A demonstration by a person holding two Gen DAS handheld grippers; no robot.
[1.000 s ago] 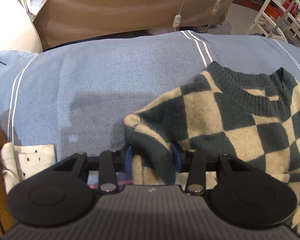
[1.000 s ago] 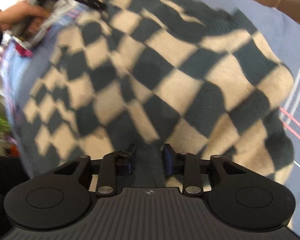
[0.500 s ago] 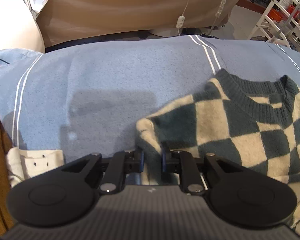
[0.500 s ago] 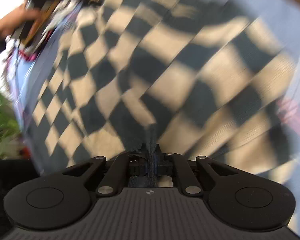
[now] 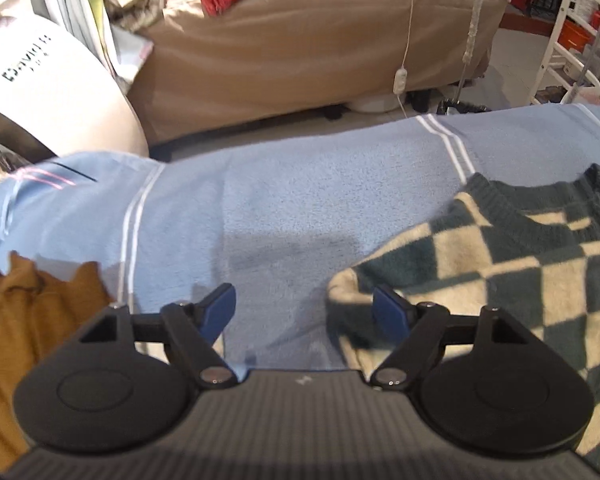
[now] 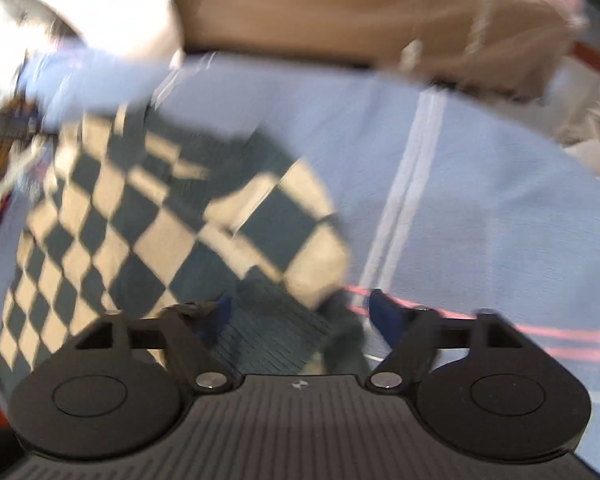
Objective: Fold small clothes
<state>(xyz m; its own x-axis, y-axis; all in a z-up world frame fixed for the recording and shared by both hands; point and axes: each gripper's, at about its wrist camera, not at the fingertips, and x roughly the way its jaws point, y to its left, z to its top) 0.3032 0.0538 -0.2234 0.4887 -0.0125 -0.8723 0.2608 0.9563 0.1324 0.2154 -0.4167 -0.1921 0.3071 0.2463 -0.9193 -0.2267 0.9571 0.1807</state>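
Observation:
A dark green and cream checkered sweater point(image 5: 512, 252) lies on the blue blanket point(image 5: 284, 200), its ribbed neck at the far right. My left gripper point(image 5: 304, 312) is open and empty over bare blanket, its right fingertip just touching the sweater's left edge. In the blurred right wrist view the sweater point(image 6: 148, 216) lies folded at the left. My right gripper point(image 6: 300, 312) is open, its jaws straddling the sweater's dark ribbed edge without holding it.
A mustard garment point(image 5: 32, 320) lies at the blanket's left edge. A tan-covered bed point(image 5: 308, 36) stands beyond the blanket, with a white round object point(image 5: 48, 92) at the left and a white rack point(image 5: 576, 40) at the right.
Both grippers were shut on the sweater half a second ago and have opened and let it go. The left gripper has moved left off the sweater; the right one has swung and lifted.

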